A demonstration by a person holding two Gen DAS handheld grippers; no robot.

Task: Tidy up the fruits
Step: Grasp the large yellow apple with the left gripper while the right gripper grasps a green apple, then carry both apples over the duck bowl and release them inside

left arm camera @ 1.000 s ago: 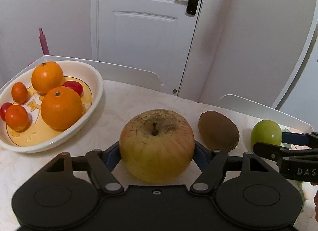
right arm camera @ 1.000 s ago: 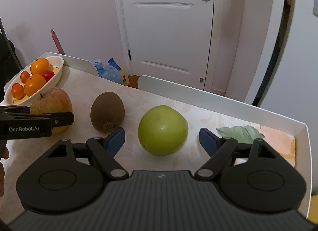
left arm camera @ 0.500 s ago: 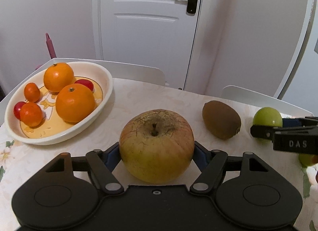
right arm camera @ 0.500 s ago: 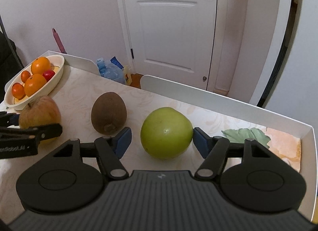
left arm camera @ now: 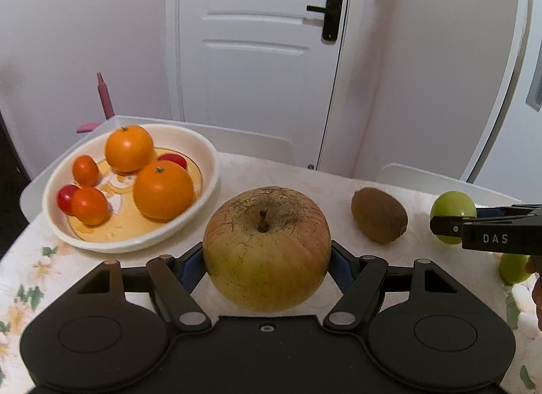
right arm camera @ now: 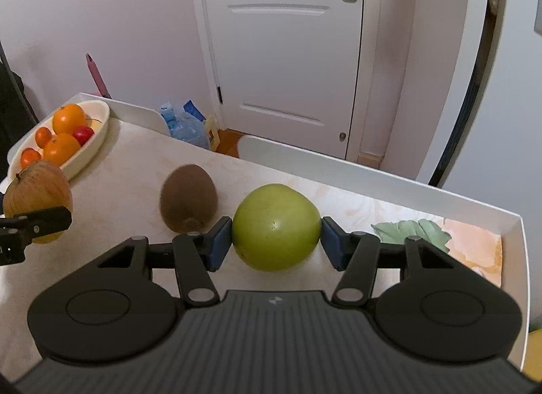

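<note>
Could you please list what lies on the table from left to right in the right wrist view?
Bowl → apple → kiwi → green fruit → leaf

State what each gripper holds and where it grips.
Left gripper clamps the apple across its sides; right gripper clamps the green fruit across its sides.

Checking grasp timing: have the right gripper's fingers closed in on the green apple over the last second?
Yes. The right gripper narrowed; both pads now touch the green apple, which stays beside the kiwi.
</note>
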